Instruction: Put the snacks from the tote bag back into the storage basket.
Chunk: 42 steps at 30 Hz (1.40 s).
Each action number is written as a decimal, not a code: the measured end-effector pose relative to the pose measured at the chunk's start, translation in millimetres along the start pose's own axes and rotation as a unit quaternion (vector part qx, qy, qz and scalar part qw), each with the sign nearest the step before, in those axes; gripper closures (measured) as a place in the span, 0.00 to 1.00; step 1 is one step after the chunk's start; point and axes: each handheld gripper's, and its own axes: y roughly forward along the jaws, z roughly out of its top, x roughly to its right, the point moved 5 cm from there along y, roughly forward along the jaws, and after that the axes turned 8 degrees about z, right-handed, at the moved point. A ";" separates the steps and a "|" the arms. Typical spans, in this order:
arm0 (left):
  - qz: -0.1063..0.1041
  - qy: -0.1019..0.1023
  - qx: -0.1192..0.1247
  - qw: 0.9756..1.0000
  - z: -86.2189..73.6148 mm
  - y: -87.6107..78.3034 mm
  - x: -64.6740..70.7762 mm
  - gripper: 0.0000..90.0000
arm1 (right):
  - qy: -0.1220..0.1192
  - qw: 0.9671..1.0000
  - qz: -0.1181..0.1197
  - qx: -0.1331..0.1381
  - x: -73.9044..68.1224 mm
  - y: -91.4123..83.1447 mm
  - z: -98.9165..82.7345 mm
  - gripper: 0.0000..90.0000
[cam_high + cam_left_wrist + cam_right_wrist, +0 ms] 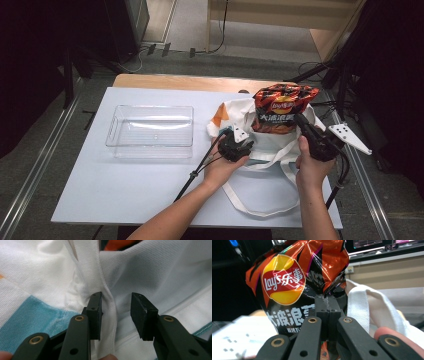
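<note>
Crinkled orange-black chip bag (297, 287) pinched by right hand-held gripper (327, 305); left hand-held gripper (116, 315) spread over white tote bag (162, 272).

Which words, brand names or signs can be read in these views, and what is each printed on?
"Lay's 乐事": logo on the chip bag, clear in the right gripper view.
"大波浪": large white characters below that logo, the line partly hidden by the right tool.
Smaller characters lower on the bag: too small to read.
White tote bag: no readable text.

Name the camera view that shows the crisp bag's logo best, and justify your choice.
The right gripper view: the crisp bag is close, logo readable, pinched by the right tool. The high view shows it small, standing in the white tote bag. The left gripper view shows an orange sliver.
</note>
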 end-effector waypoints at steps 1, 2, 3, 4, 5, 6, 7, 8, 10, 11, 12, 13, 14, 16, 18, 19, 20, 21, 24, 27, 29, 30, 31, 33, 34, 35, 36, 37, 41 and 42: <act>-0.002 0.002 -0.002 1.000 -0.7 0.4 0.1 0.68 | 0.012 1.000 0.005 0.007 2.3 -1.9 2.1 1.00; -0.004 0.005 -0.004 1.000 -1.4 1.1 -0.3 0.68 | 0.027 1.000 0.007 0.013 5.1 -3.7 3.8 1.00; -0.005 0.006 -0.006 1.000 -1.7 1.5 -0.3 0.68 | 0.040 0.999 0.006 0.017 9.1 -5.8 4.6 1.00; -0.005 0.008 -0.007 1.000 -2.1 2.0 -0.3 0.67 | 0.043 0.999 0.004 0.019 10.7 -6.6 4.8 1.00; -0.006 0.008 -0.008 1.000 -2.4 2.3 -0.1 0.67 | 0.040 0.999 -0.001 0.019 12.0 -7.8 4.6 1.00; -0.006 0.008 -0.010 1.000 -2.8 2.6 -0.1 0.67 | 0.036 0.999 0.000 0.021 11.8 -8.6 4.5 1.00; -0.005 0.008 -0.011 1.000 -3.0 2.9 -0.1 0.67 | 0.035 0.999 0.003 0.023 10.6 -9.1 4.7 1.00; -0.005 0.008 -0.013 1.000 -3.2 3.2 -0.3 0.67 | 0.033 0.999 0.007 0.027 8.6 -9.3 5.9 1.00; -0.008 0.008 -0.016 1.000 -3.7 4.0 -1.1 0.66 | 0.031 0.999 0.021 0.036 1.5 -10.1 10.1 1.00; -0.009 0.010 -0.018 1.000 -4.1 4.1 -1.3 0.66 | 0.036 0.998 0.028 0.041 -1.8 -10.7 12.6 1.00; -0.012 0.010 -0.020 1.000 -4.7 4.4 -0.7 0.65 | 0.036 0.998 0.031 0.046 -4.3 -11.4 14.8 1.00; -0.015 0.016 -0.022 1.000 -5.6 4.6 -0.3 0.64 | 0.035 0.997 0.035 0.054 -7.6 -13.0 18.2 1.00; -0.019 0.018 -0.021 0.999 -6.3 4.7 1.3 0.61 | 0.034 0.996 0.045 0.068 -11.7 -15.6 23.1 1.00; -0.022 0.025 -0.010 0.999 -6.3 0.9 4.4 0.58 | 0.000 0.997 0.024 0.073 -20.4 -21.2 34.8 1.00; -0.031 0.011 0.011 0.999 -5.5 -4.9 7.1 0.53 | -0.018 0.998 0.003 0.067 -24.8 -23.5 38.2 1.00; -0.034 0.003 0.023 0.999 -4.9 -8.7 7.1 0.52 | -0.020 0.997 -0.001 0.068 -25.1 -23.9 37.5 1.00; -0.041 -0.006 0.033 0.999 -4.7 -12.8 7.1 0.51 | -0.023 0.997 -0.006 0.068 -24.5 -23.5 35.3 1.00; -0.050 -0.013 0.041 0.998 -4.6 -17.3 6.4 0.51 | -0.024 0.998 -0.010 0.065 -23.1 -22.4 32.3 1.00; -0.063 -0.024 0.070 0.995 -2.1 -32.8 3.0 0.49 | -0.014 0.998 -0.023 0.057 -14.6 -20.4 23.9 1.00; -0.077 -0.027 0.095 0.992 7.3 -48.8 -0.2 0.49 | -0.009 0.998 -0.032 0.053 -7.1 -19.7 19.7 1.00; -0.081 -0.033 0.101 0.991 14.8 -52.6 -2.1 0.49 | -0.008 0.998 -0.032 0.049 -6.1 -18.1 17.1 1.00; -0.086 -0.038 0.104 0.990 19.2 -54.5 -3.1 0.48 | -0.010 0.998 -0.033 0.048 -6.7 -17.0 16.2 1.00; -0.091 -0.045 0.112 0.989 24.7 -57.6 -4.0 0.48 | -0.011 0.998 -0.031 0.047 -8.1 -16.0 15.7 1.00; -0.102 -0.057 0.127 0.985 32.4 -62.4 -3.9 0.47 | -0.015 0.998 -0.028 0.047 -11.9 -14.6 15.2 1.00; -0.107 -0.061 0.133 0.984 36.2 -64.8 -3.3 0.47 | -0.019 0.998 -0.027 0.045 -13.8 -14.1 15.0 1.00; -0.110 -0.061 0.136 0.983 39.4 -66.4 -2.7 0.47 | -0.021 0.999 -0.024 0.044 -15.6 -13.8 14.6 1.00; -0.110 -0.061 0.136 0.983 42.3 -66.8 -2.3 0.45 | -0.022 0.999 -0.021 0.045 -16.6 -13.7 14.4 1.00; -0.109 -0.064 0.133 0.983 45.1 -65.4 -1.8 0.43 | -0.022 0.999 -0.019 0.045 -17.4 -13.8 14.2 1.00; -0.113 -0.081 0.134 0.981 51.8 -64.0 -1.0 0.36 | -0.021 0.999 -0.017 0.043 -19.4 -14.9 13.0 1.00; -0.115 -0.081 0.140 0.980 54.5 -66.0 0.7 0.36 | -0.023 0.999 -0.016 0.044 -19.7 -14.9 12.6 1.00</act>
